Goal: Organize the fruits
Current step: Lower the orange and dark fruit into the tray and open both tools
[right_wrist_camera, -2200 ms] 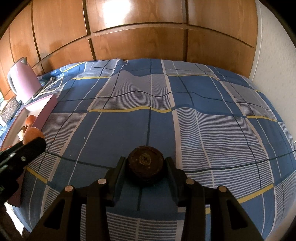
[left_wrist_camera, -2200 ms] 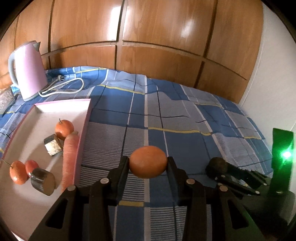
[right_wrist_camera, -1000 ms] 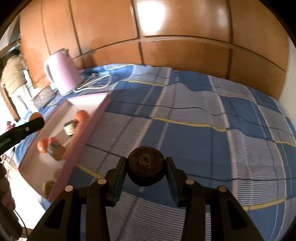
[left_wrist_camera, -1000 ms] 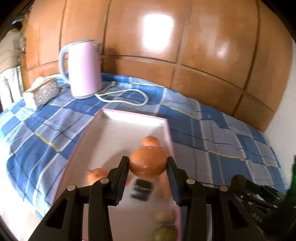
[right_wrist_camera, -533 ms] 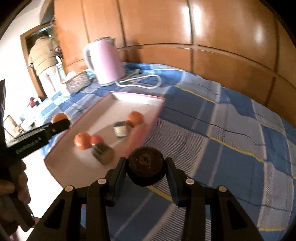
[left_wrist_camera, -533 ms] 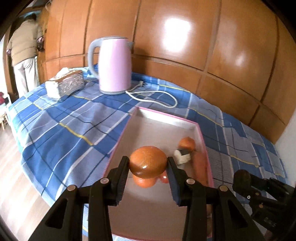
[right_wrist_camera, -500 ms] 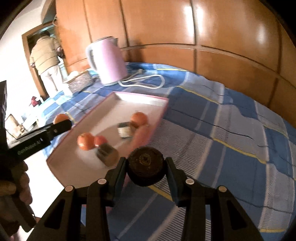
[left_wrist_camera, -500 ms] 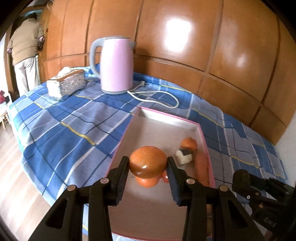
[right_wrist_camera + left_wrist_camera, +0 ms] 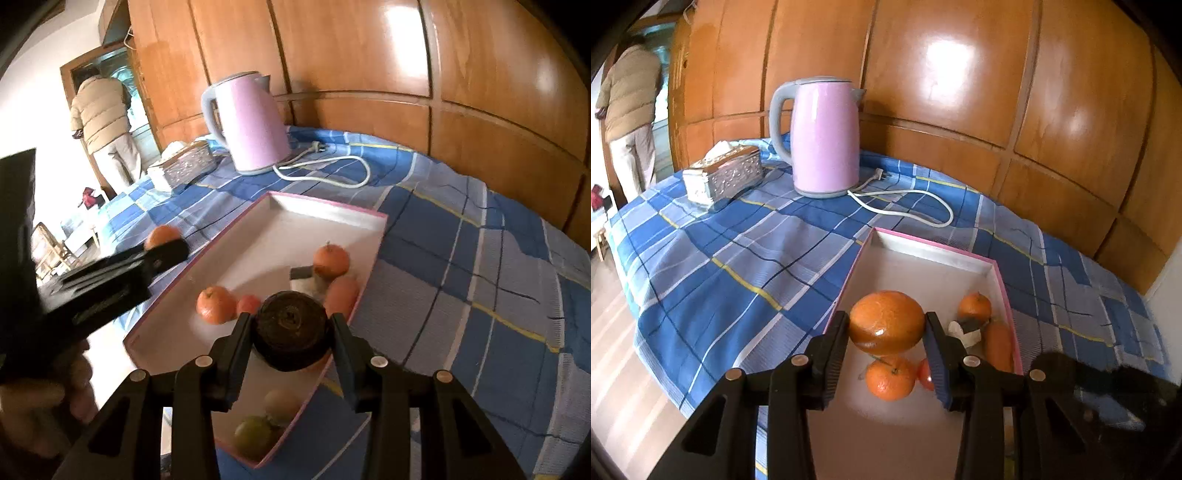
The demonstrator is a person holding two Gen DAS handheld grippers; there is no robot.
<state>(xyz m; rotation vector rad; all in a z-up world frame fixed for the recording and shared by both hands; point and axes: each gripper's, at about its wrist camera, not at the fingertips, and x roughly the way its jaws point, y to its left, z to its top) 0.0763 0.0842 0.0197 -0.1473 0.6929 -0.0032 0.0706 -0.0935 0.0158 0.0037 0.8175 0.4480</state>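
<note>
My left gripper [image 9: 887,325] is shut on an orange [image 9: 886,322], held above the near left part of a pink-rimmed white tray [image 9: 934,248]. My right gripper [image 9: 291,330] is shut on a dark brown round fruit [image 9: 291,329] over the tray's [image 9: 325,202] right rim. In the tray lie two small oranges [image 9: 216,305] [image 9: 331,260], a small red fruit [image 9: 248,304], a carrot [image 9: 341,291], a wrapped block [image 9: 306,280] and two greenish fruits [image 9: 255,435] at the near end. The left gripper [image 9: 162,247] shows at the left of the right wrist view.
A pink kettle [image 9: 825,136] with a white cord [image 9: 905,203] stands behind the tray on the blue checked cloth [image 9: 720,251]. A silver tissue box [image 9: 722,177] sits to its left. Wooden panels back the table. A person [image 9: 105,122] stands in the doorway at far left.
Both grippers have swung left from the bare cloth to the tray, each still holding its fruit. The kettle and tissue box have come into fuller view.
</note>
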